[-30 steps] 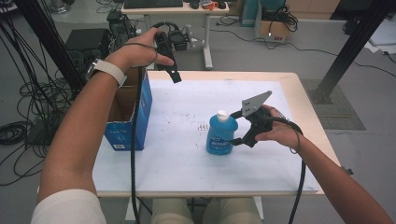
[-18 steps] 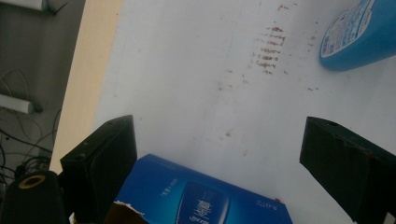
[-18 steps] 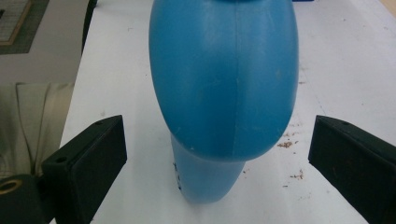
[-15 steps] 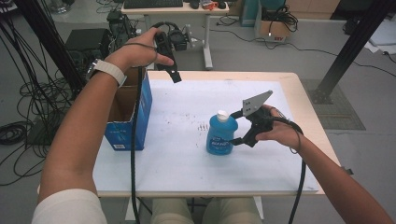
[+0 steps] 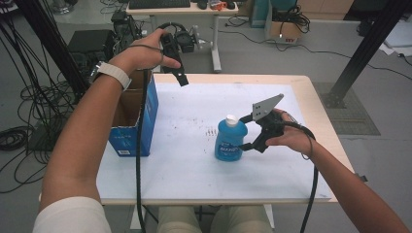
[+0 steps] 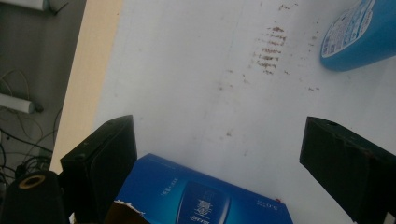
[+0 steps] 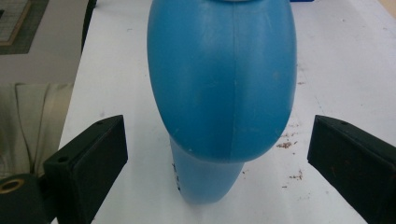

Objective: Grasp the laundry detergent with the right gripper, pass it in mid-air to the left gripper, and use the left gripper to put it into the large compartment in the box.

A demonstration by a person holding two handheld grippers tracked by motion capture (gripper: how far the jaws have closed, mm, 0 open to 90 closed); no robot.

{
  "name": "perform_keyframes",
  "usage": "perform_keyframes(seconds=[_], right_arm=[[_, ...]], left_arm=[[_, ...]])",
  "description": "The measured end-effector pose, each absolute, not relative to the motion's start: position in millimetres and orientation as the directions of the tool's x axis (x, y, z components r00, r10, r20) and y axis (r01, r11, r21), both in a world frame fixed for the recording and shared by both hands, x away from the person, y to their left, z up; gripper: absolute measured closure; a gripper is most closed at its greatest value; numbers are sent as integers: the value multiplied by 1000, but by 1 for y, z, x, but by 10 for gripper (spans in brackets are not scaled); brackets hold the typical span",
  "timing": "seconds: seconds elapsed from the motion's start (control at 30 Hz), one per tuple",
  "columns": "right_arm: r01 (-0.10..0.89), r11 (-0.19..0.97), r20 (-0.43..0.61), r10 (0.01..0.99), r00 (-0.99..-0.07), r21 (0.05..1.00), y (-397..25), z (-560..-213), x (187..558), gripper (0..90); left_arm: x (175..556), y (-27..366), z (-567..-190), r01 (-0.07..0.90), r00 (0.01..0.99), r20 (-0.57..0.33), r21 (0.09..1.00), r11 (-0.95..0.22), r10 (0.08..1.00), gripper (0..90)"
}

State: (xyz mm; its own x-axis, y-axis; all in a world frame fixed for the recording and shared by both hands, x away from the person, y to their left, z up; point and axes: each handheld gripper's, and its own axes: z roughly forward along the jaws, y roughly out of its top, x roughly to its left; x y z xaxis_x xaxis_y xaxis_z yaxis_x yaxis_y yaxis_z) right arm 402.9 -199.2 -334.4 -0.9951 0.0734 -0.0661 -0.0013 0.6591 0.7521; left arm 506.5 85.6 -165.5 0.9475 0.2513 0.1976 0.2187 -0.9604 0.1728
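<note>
While the blue bottle [image 5: 230, 140] stands upright on the white-covered table [image 5: 184, 165], a little right of the middle, the right gripper [image 5: 246, 132] is held level at its right side, with one finger reaching past the neck and the other past the lower body. From the right gripper view, the bottle [image 7: 223, 84] is seen between the two black fingers [image 7: 88, 163], which are spread wide; a clear gap is left on each side, so nothing is clamped. A white cap [image 5: 231, 119] is seen on top of the bottle in the high view. The right hand [image 5: 291, 136] is wrapped around the gripper's handle, and a grey three-cornered plate [image 5: 266, 106] is carried on top.

The left gripper [image 5: 180, 79] is held raised near the table's far left corner, pointing down, well apart from the bottle. Its fingers [image 6: 100, 163] are shown wide apart in the left gripper view, with nothing between them except the table surface and the top edge of a blue cardboard box [image 6: 201, 198] below. The box [image 5: 136, 121] is seen open at the table's left edge in the high view. Small brown specks [image 5: 210, 131] are scattered on the cover just left of the bottle.
</note>
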Motion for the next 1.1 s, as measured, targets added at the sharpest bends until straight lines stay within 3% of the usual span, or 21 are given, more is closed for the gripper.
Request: perform_keyframes(seconds=[1.1], right_arm=[[-9, 658, -70, 66, -995, 753, -199, -334, 403, 52]], left_arm=[[506, 86, -165, 221, 947, 197, 172, -960, 253, 113]])
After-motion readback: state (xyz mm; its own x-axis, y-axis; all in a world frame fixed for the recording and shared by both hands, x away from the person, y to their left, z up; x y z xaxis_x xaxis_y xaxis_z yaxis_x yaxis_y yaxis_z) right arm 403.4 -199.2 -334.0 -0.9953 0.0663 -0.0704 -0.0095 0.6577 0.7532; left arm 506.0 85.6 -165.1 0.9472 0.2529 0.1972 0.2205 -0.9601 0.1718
